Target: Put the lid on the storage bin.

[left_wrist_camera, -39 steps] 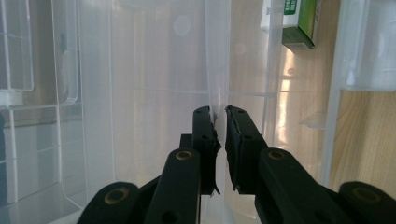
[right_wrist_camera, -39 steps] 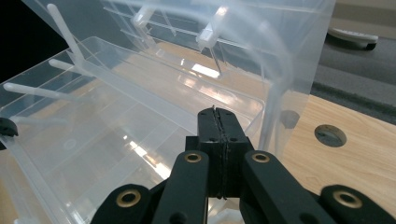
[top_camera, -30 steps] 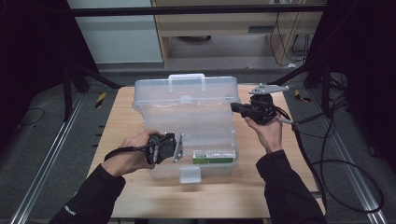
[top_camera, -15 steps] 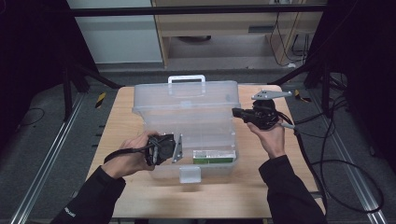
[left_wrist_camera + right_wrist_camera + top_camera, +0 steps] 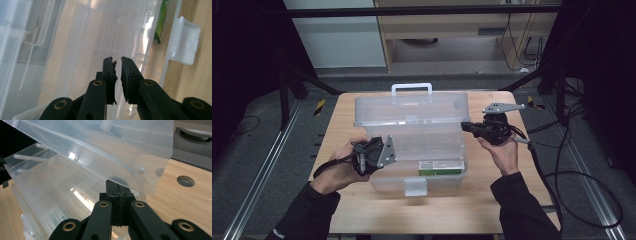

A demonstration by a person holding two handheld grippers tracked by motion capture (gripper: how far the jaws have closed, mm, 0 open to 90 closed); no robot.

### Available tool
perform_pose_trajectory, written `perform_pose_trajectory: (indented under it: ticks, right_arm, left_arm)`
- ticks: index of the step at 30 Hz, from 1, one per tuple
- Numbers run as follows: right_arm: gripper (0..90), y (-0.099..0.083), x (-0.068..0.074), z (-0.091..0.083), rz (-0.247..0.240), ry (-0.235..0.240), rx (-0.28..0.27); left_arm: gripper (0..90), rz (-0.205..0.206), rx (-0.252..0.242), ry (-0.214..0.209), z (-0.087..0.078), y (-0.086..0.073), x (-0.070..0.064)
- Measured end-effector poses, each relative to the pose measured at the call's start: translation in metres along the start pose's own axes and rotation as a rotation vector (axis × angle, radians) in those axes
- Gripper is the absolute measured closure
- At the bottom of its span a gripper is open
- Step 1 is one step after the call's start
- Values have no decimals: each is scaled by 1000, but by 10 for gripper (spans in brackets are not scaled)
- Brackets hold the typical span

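Note:
A clear plastic storage box [image 5: 432,150] stands in the middle of the wooden table [image 5: 522,200]. Its lid [image 5: 412,107], with a white handle [image 5: 411,89], is tilted up at the back. A green and white carton [image 5: 441,167] lies inside near the front wall. My left gripper [image 5: 384,150] is at the box's left wall, its jaws [image 5: 118,60] closed to a thin gap on that clear wall. My right gripper [image 5: 466,126] is shut, its tip [image 5: 117,185] pressed under the raised lid's [image 5: 100,145] right edge.
The box's white front latch [image 5: 415,187] hangs loose toward the table's front edge. A round hole [image 5: 185,180] sits in the tabletop right of the box. Cables [image 5: 562,165] trail off the table's right side. Dark frame bars stand at both sides.
The lid has swung higher and now stands more upright. My right gripper has risen with its edge. My left gripper has stayed at the left wall.

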State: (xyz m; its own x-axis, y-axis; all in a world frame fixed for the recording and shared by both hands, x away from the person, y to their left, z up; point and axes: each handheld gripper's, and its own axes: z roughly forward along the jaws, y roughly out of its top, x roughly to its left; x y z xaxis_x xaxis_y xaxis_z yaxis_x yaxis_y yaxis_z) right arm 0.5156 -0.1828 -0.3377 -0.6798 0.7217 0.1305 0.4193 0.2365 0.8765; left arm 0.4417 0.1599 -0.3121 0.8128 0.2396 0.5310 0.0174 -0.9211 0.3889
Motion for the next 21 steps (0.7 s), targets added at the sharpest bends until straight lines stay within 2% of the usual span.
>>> perform_pose_trajectory:
  ticks: [7,8,14,21]
  right_arm:
    - [900,-4,2,-1,-6,1,4]
    - [900,-4,2,-1,-8,0,6]
    - [900,-5,3,-1,-6,1,9]
    - [900,-8,3,0,-8,3,16]
  left_arm:
    - [837,-142,-25,48,-2,-23,9]
    - [846,-194,-46,67,-3,-29,11]
    - [884,-338,-94,120,-7,-53,16]
    - [893,-463,-129,168,-9,-73,22]
